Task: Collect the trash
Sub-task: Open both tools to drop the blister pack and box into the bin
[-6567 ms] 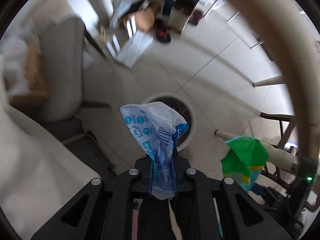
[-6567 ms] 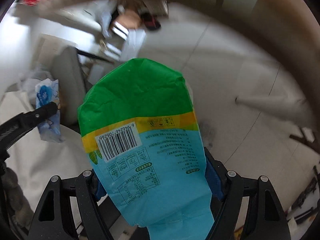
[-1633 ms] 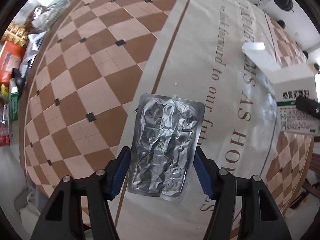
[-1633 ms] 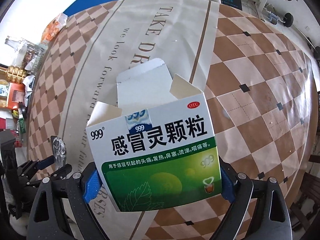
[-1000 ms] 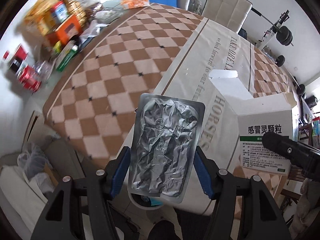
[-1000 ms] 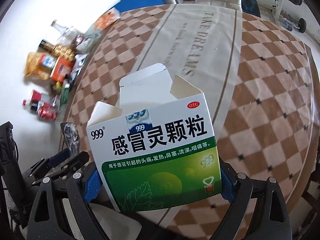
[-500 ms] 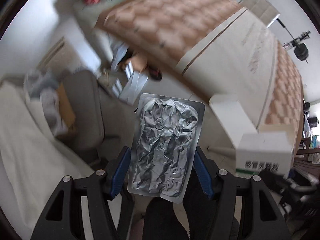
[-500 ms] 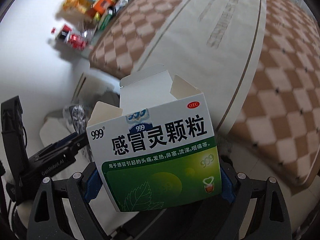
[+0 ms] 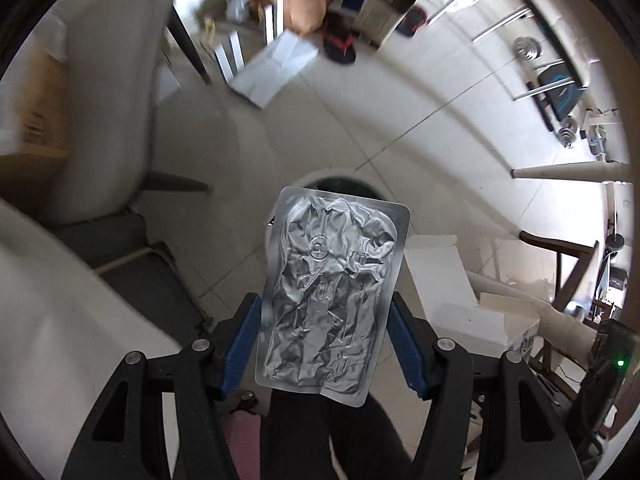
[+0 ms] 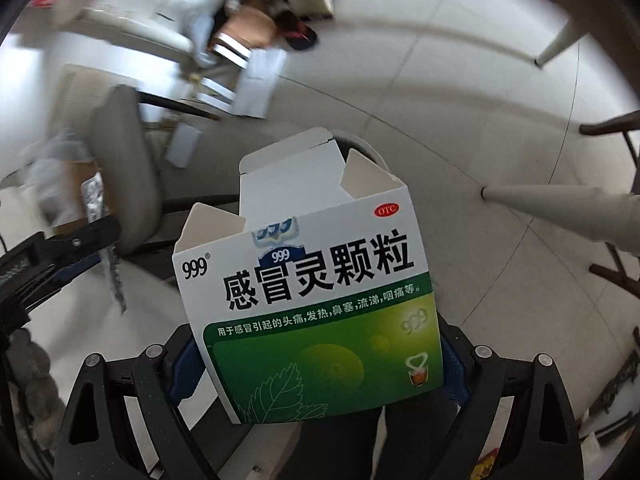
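Note:
My left gripper (image 9: 326, 344) is shut on a crumpled silver blister pack (image 9: 332, 292) and holds it above a round white trash bin (image 9: 340, 178) on the floor. My right gripper (image 10: 316, 356) is shut on an opened white and green medicine box (image 10: 312, 276), also over the bin, whose rim (image 10: 368, 148) shows just behind the box. The box also shows at the right of the left wrist view (image 9: 460, 296). The left gripper with the blister pack shows at the left of the right wrist view (image 10: 100, 232).
A grey chair (image 9: 104, 120) stands left of the bin. White table legs (image 9: 568, 168) and dark wooden chair legs (image 9: 560, 248) are on the right. Boxes, papers and shoes (image 9: 304, 12) lie on the tiled floor farther back.
Both grippers have swung away from the checkered table and now point down at the floor over the trash bin. Each still holds its item.

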Demonstrator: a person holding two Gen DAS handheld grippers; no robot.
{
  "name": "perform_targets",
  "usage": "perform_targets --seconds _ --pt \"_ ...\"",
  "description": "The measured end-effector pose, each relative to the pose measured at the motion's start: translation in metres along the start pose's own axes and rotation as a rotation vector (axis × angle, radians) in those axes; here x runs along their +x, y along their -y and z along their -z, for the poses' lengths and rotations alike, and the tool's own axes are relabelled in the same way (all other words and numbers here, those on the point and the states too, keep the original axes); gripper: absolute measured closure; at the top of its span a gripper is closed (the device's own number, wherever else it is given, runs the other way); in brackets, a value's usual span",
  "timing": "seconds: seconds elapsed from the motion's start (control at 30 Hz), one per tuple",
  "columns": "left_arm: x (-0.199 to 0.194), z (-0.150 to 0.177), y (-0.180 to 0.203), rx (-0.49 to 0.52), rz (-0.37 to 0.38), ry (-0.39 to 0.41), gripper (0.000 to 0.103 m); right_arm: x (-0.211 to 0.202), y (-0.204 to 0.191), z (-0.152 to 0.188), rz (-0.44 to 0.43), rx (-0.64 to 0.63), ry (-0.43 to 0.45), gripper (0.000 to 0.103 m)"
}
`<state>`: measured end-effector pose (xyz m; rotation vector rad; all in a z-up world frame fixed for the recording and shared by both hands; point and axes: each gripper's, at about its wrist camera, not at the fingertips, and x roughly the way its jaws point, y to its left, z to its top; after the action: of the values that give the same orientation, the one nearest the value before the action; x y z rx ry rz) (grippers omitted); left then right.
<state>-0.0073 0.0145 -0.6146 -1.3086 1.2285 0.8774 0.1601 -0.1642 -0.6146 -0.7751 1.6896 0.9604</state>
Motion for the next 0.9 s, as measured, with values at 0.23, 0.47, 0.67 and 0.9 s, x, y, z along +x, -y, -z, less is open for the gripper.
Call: perform_targets --seconds 0.23,0.47,0.67,0.9 --pt "0.135 -0.026 -0.008 0.008 0.03 -0.106 0.043 0.129 0.037 -0.047 0.024 -0.005 -0.029 0.009" --pt "0.193 -0.032 -0.009 0.031 0.052 -0.174 0.042 0.193 0.049 -0.067 0.041 -0.037 -0.044 0.009" --pt "0.192 -0.029 -0.006 0.023 0.059 -0.162 0.016 0.208 0.046 -0.071 0.044 -0.063 -0.055 0.008" --pt "0.183 -0.02 -0.013 0.01 0.029 -0.137 0.007 0.216 0.038 -0.073 0.051 -0.095 -0.091 0.005"
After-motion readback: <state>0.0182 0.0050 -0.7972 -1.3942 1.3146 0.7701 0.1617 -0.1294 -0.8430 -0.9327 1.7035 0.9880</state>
